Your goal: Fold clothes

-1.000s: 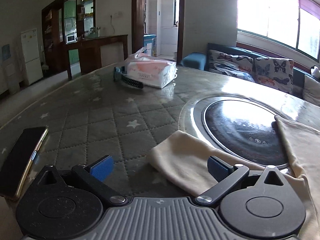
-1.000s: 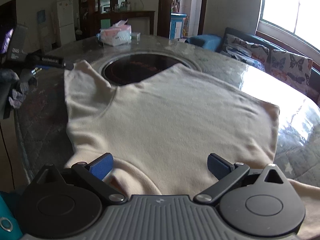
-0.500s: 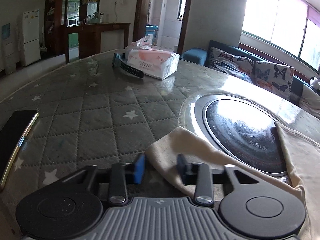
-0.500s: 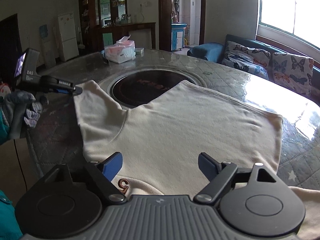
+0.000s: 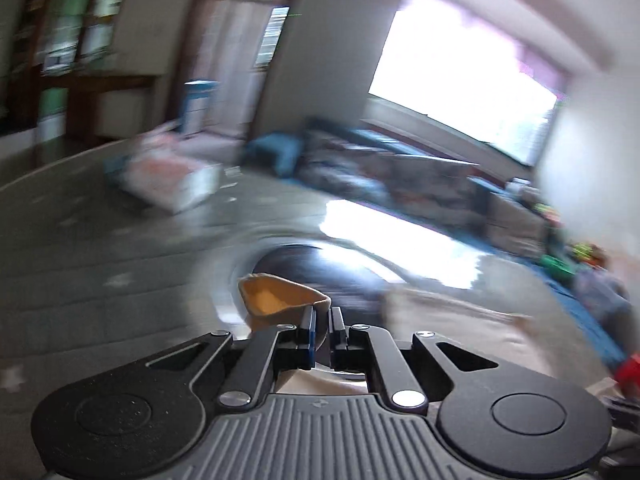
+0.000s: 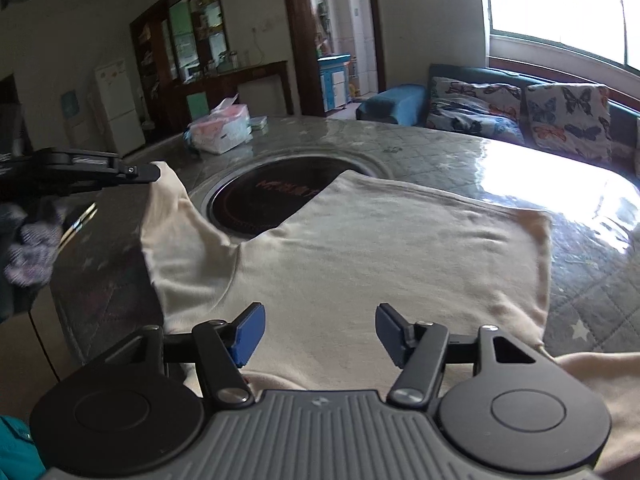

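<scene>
Left wrist view: left gripper (image 5: 320, 330) fingers pinching sleeve (image 5: 276, 300); thin bite may slip. Right gripper (image 6: 319, 334) fingers spread, just been closing over shirt (image 6: 380, 248), nothing pinched.

Daylight floods in through the window (image 6: 560, 12), blown out white, and throws hard glare across the glossy table (image 6: 540, 184) just below it. Left wrist view is smeared with motion blur, sharp only on the gripper body. Right wrist view is crisp; away from the window, corners bend and darken
</scene>
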